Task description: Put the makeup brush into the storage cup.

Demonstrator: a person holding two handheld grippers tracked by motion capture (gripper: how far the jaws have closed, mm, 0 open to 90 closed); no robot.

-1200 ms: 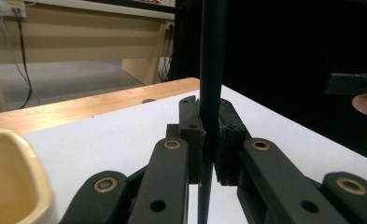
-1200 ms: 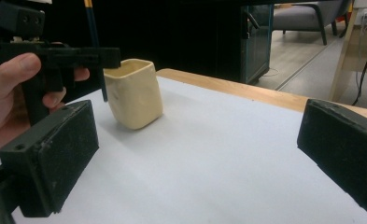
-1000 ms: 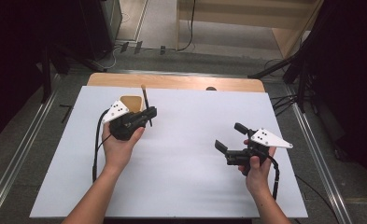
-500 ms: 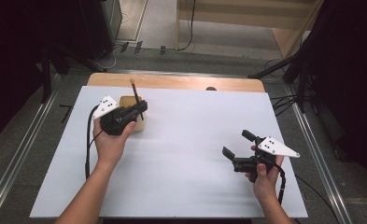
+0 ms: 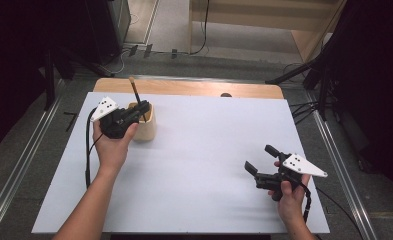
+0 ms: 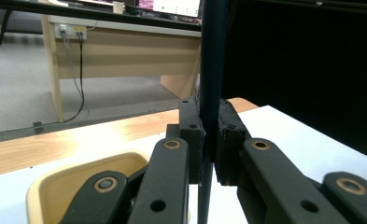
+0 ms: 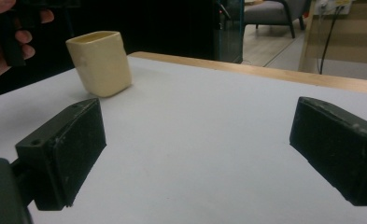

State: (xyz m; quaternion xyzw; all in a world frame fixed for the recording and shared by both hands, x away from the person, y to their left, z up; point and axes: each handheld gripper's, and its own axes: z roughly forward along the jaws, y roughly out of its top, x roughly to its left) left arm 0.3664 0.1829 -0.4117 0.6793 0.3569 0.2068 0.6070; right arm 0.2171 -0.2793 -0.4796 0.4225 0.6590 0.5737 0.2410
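While my left tongs [image 5: 143,107] clamp the upright brush [image 6: 212,70] just above the cup [image 5: 149,131], my right tongs [image 5: 260,159] sit open, well apart.

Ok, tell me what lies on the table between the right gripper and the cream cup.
Nothing: in the high view the white tabletop is bare from the open right gripper to the cream cup. The right gripper view shows the same bare stretch.

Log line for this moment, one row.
left gripper: shut on dark stick, over cream cup | right gripper: open, empty, above table
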